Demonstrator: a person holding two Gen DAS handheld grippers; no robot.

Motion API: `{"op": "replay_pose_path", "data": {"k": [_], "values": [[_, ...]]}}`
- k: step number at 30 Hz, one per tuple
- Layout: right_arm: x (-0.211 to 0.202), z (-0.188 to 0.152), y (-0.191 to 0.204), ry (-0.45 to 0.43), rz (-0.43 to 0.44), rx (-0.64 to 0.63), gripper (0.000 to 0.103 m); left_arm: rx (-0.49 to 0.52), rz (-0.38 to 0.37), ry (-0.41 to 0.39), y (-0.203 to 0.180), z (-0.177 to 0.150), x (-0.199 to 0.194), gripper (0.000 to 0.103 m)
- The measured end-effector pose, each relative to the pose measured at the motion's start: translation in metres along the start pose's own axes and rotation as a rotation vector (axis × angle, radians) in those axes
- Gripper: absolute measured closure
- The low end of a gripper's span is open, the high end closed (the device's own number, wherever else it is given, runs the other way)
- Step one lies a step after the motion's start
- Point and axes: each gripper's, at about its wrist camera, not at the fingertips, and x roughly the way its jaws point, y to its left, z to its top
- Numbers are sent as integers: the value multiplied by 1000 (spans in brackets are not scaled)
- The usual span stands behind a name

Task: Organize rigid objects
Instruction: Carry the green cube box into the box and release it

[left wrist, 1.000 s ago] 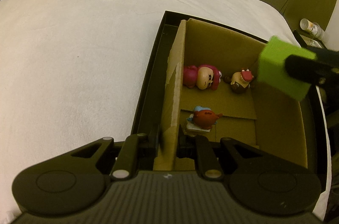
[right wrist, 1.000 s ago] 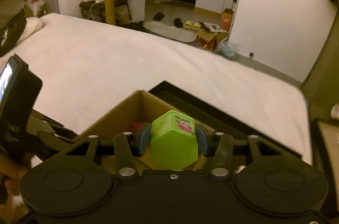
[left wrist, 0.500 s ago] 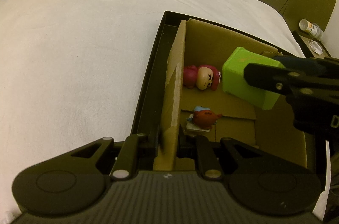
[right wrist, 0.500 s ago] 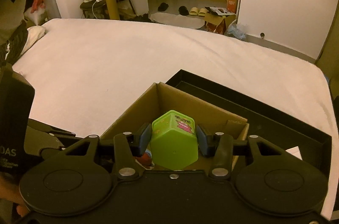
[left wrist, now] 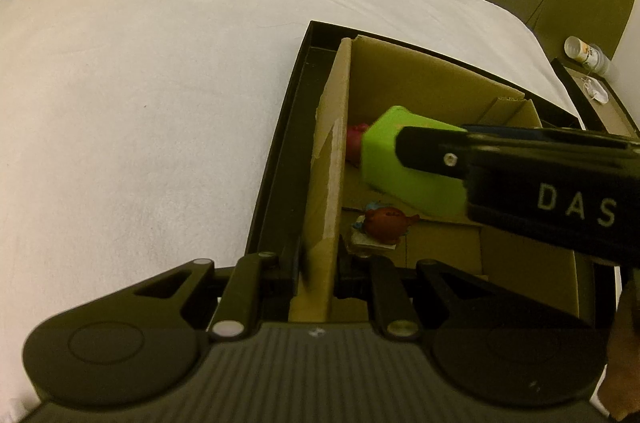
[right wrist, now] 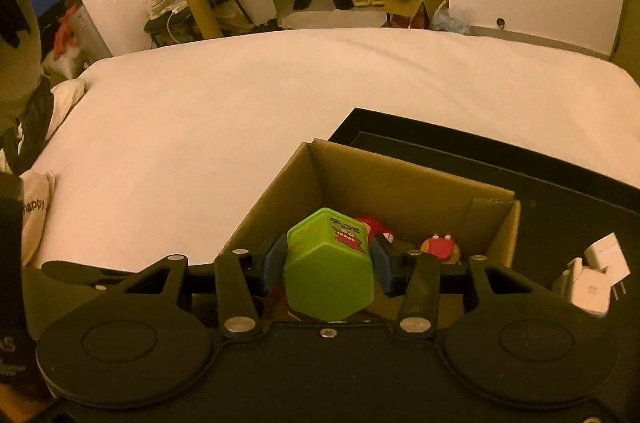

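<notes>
My left claw (left wrist: 316, 271) is clamped shut on the near wall of the cardboard box (left wrist: 334, 183), pinning it so it can't slide on the bed. Nothing else is in that claw.

My right claw (right wrist: 329, 263) grips the green hexagonal container (right wrist: 330, 265), blue pads (right wrist: 274, 265) pressed on two opposite flat faces and its lid end, with a red cartoon print, facing away from me. In the left wrist view the green container (left wrist: 404, 163) hangs tilted over the inside of the box, above the floor; I can't tell if it touches anything below.

I judge the container rigid plastic, light and smooth, so somewhat slippery. The flat facets are the right hold; corners would let it twist out. Probably hollow, so no need to squeeze hard.

Further in, on the box floor: a small brown-red figure (left wrist: 386, 223) near the left-hand wall, a red-pink figure (left wrist: 354, 143) mostly hidden behind the container, and a small red-capped figure (right wrist: 440, 247) toward the right-hand wall.

The box sits in a black tray (left wrist: 280, 159) at the right edge of the white bed (left wrist: 140, 103). White chargers (right wrist: 596, 283) lie in the tray, beside the box.
</notes>
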Motion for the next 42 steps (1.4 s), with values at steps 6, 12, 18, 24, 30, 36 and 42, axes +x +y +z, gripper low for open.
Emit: {"op": "replay_pose_path", "data": {"k": [6, 12, 18, 24, 30, 36, 42], "values": [[6, 1, 2, 6, 42, 10, 55, -1, 0, 0, -1, 0, 0, 89], [-1, 0, 0, 4, 36, 24, 53, 0, 0, 0, -2, 0, 1, 89], [-21, -2, 4, -9, 8, -15, 53, 1, -1, 0, -2, 0, 2, 89], [-33, -4, -2, 0, -15, -19, 53, 0, 0, 0, -3, 0, 2, 89], [-49, -8, -13, -11, -51, -14, 48, 0, 0, 0, -3, 0, 2, 89], [-65, -16, -30, -20, -95, -25, 48, 1, 0, 0, -3, 0, 2, 89], [-84, -22, -49, -39, -128, -6, 48, -1, 1, 0, -3, 0, 2, 89]]}}
